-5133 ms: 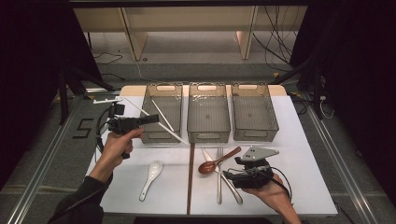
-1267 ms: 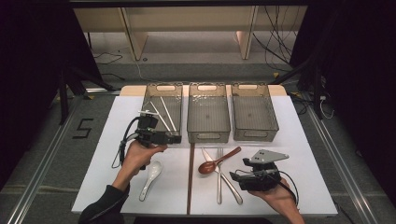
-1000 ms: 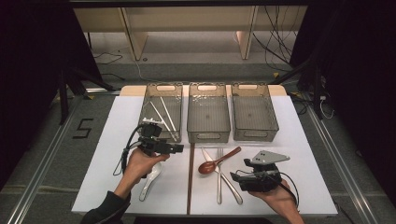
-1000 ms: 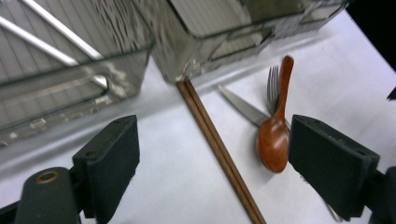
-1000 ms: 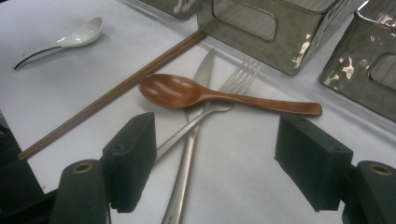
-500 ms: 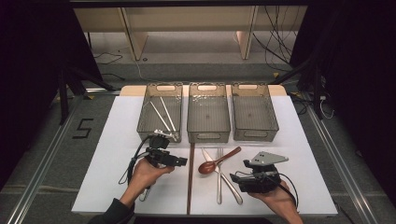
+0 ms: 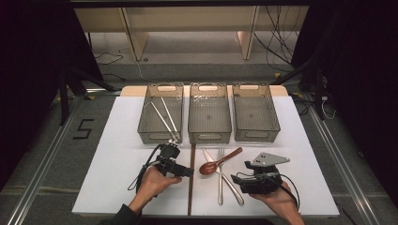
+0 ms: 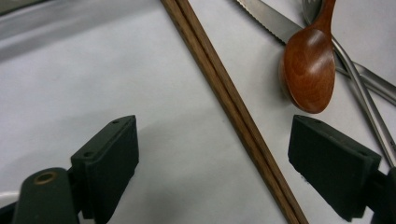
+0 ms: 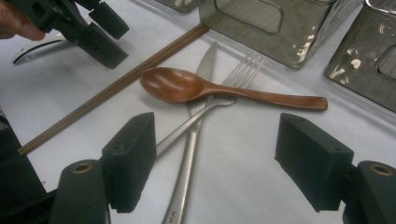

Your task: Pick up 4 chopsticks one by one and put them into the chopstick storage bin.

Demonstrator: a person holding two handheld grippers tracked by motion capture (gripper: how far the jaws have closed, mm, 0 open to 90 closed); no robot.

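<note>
Change: the left gripper (image 7: 184,171) is coming down from the left bin (image 7: 160,113) toward the near middle of the tabletop (image 7: 117,140), now straddling the wooden chopsticks (image 8: 229,100); the right gripper (image 7: 241,182) is keeping its place.
Chopsticks, place: lying flat along the tabletop's centre line, running from the middle bin (image 7: 209,111) toward the near edge.
Chopsticks, axis: long axis pointing away from the person; which end is the tip I cannot tell.
Handling: likely light, stiff, thin and prone to rolling apart; pinching both sticks across their width near mid-length looks safest.
Left gripper: jaws standing wide, nothing pressed between them.
Right gripper: jaws spread, holding nothing, facing the wooden spoon (image 9: 196,86), knife (image 9: 192,135) and fork (image 9: 224,95).
Surroundings: metal chopsticks (image 7: 164,117) resting in the left bin.
</note>
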